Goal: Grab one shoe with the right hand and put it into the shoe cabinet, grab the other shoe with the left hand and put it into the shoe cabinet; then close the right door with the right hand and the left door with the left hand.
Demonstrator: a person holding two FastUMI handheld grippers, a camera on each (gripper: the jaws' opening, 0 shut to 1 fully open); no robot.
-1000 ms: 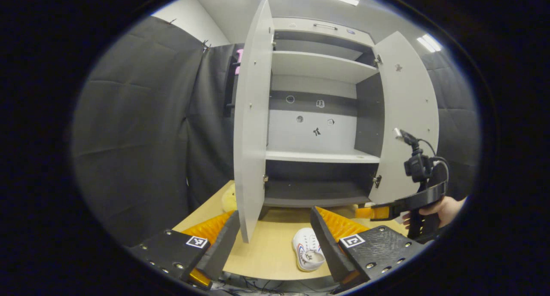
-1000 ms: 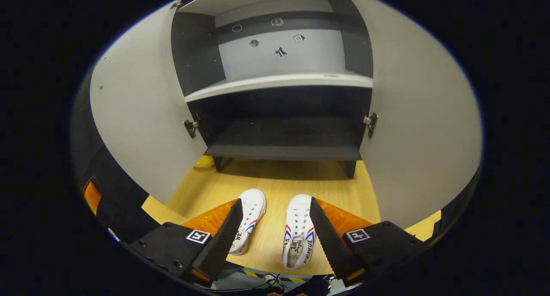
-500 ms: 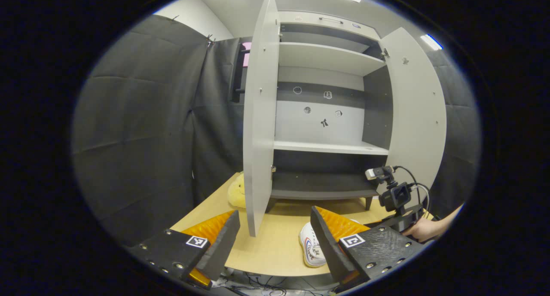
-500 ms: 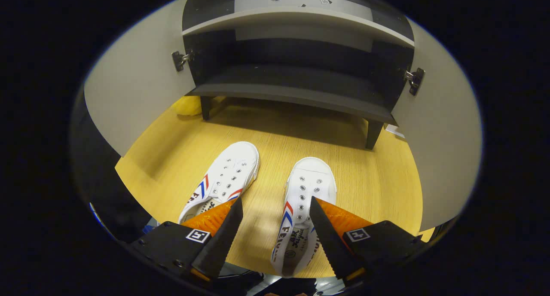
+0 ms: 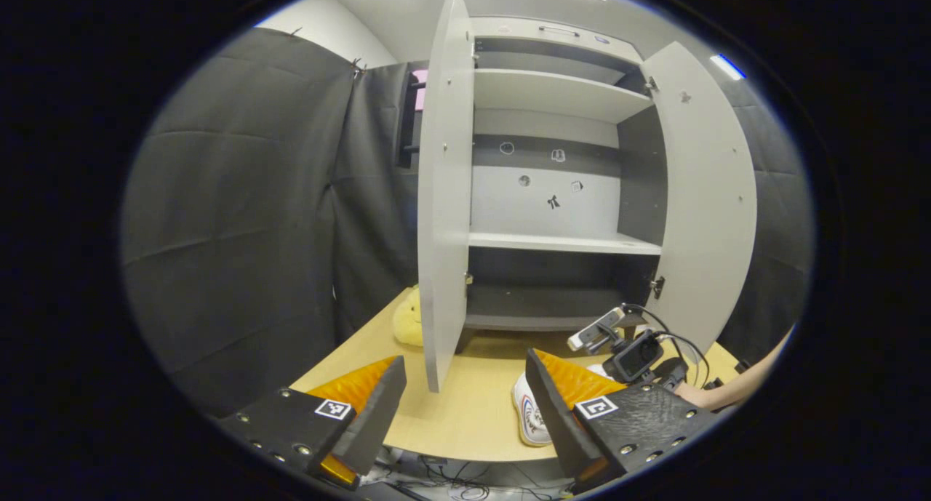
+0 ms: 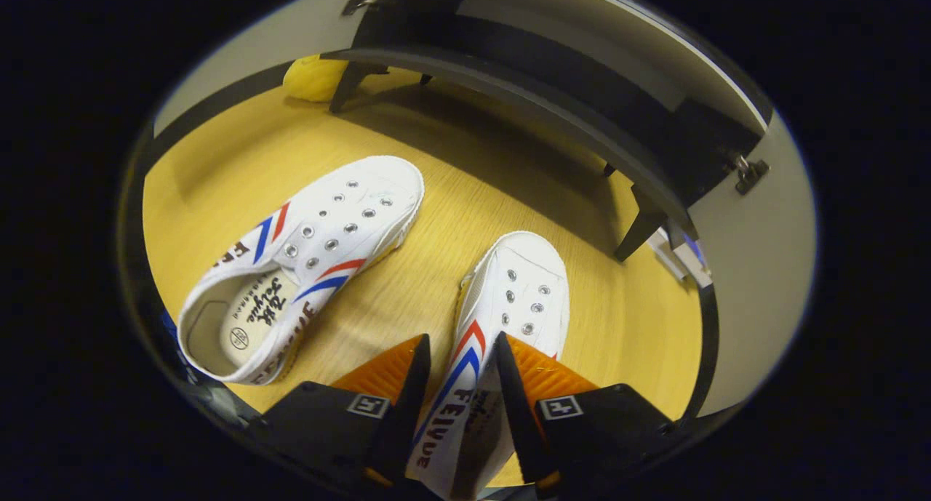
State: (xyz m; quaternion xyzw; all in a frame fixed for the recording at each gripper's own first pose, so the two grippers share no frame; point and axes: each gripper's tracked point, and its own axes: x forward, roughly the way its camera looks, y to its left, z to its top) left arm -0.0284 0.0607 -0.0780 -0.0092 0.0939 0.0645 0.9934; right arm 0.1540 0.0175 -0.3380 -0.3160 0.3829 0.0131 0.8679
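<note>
Right gripper (image 6: 460,370), lowered since a second ago, jaws now narrowed around right shoe's (image 6: 502,319) side wall, lower centre, on desk (image 6: 407,290); grasp apparently imminent; left gripper (image 5: 465,392) jaws apart, idle.

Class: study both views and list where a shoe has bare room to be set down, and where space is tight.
Free: the lower cabinet shelf between the two open doors, and the middle shelf above it. Bare tabletop lies between the shoe toes and the cabinet feet. Crowded: the table's near edge, where the left shoe, right shoe and right gripper sit.
</note>
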